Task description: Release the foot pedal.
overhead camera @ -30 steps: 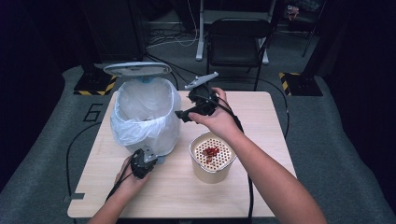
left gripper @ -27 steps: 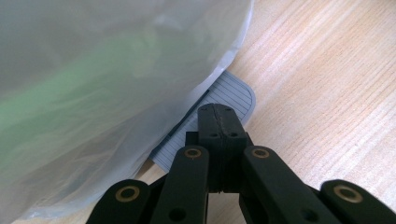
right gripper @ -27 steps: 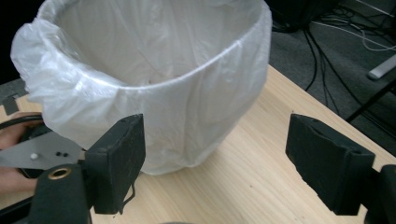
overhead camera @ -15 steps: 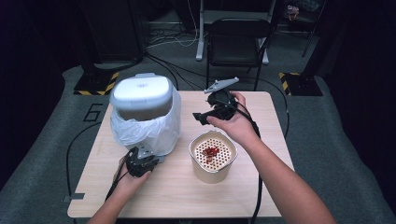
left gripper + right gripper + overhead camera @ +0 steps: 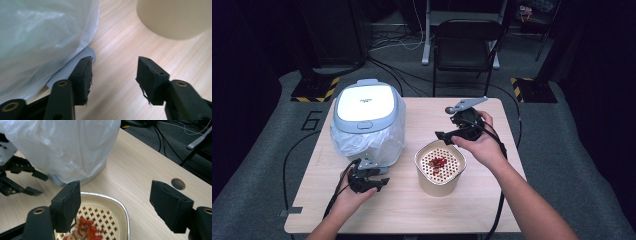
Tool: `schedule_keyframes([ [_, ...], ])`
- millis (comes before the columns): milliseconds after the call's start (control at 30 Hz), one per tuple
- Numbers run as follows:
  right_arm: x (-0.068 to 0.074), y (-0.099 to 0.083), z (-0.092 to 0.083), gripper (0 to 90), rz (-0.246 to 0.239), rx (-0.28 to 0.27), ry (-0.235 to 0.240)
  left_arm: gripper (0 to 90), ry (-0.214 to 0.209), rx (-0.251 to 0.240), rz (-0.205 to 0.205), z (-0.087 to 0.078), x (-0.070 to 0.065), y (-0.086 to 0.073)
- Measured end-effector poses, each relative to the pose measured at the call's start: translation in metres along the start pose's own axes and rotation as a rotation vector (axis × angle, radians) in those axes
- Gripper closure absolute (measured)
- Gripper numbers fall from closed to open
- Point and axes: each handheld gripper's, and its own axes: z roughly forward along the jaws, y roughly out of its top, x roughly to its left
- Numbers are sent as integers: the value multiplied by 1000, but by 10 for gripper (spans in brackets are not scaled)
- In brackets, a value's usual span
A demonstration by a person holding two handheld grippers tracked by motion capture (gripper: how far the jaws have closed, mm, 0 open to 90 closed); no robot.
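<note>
Your left gripper (image 5: 379, 182) sat low on the table just in front of the bin, its jaws having just been opening, parted with nothing but bare wood between them. Your right gripper (image 5: 443, 137) hovered above the far rim of the cup, its jaws apart and having eased slightly closer, gripping nothing.

Counted: two grippers, one white lidded waste bin lined with a clear plastic bag (image 5: 368, 122), one cream round cup with a perforated insert (image 5: 440, 170), one small heap of red scraps (image 5: 438, 163) lying on that insert, one light wooden table (image 5: 482, 210).

Your left gripper view showed what the high view could not: the bag (image 5: 42, 35) hung down to the grey base of the bin, and your left-hand pad (image 5: 83, 77) stood just beside that base, whether touching it I could not tell. It also showed the cup's smooth outer wall (image 5: 175, 17) well ahead. Your right gripper view showed the cup's metal rim (image 5: 120, 207), the star-shaped holes, and a round cable hole (image 5: 178, 183) in the tabletop. The high view gave the shut lid of the bin.

The bin stood at the table's far left, the cup near the middle, apart from each other. Open wood lay along the near edge and at the right side.
</note>
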Motion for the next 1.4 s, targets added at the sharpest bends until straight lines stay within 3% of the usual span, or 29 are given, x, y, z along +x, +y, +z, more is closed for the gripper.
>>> schedule_keyframes([
  [200, -5, -19, -12, 250, -12, 14, -21, 424, -10, -15, -28, -17, 4, -9],
  [233, -6, -22, -13, 250, -8, 25, -22, 422, 5, -11, 12, -21, 8, -10],
  [300, -7, -30, -16, 249, 13, 26, -24, 415, 4, -6, -8, -24, 10, -14],
  [400, -9, -36, -18, 248, 12, 16, -39, 408, 24, 3, 4, -28, 17, -19],
  [500, -14, -53, -22, 249, 27, 35, -62, 404, 43, -1, -38, -33, 27, -32],
  [533, -16, -57, -23, 249, 31, 46, -66, 404, 52, 4, -31, -35, 30, -34],
  [600, -18, -64, -22, 249, 41, 26, -76, 403, 60, 8, -53, -37, 36, -40],
  [733, -23, -80, -21, 250, 71, 31, -103, 401, 92, 16, -72, -37, 47, -51],
  [900, -29, -96, -21, 249, 110, 37, -131, 401, 101, 5, -107, -35, 56, -60],
  [933, -33, -104, -22, 249, 117, 33, -159, 401, 110, 11, -109, -35, 59, -64],
  [1000, -36, -112, -22, 249, 131, 28, -173, 401, 111, -3, -128, -34, 61, -66],
  [1200, -40, -140, -18, 249, 168, 36, -224, 395, 134, -13, -127, -32, 69, -72],
  [1300, -41, -161, -10, 249, 206, 63, -234, 391, 142, -21, -144, -30, 74, -76],
  [1400, -41, -175, -5, 249, 212, 70, -237, 386, 153, -20, -136, -30, 77, -77],
])
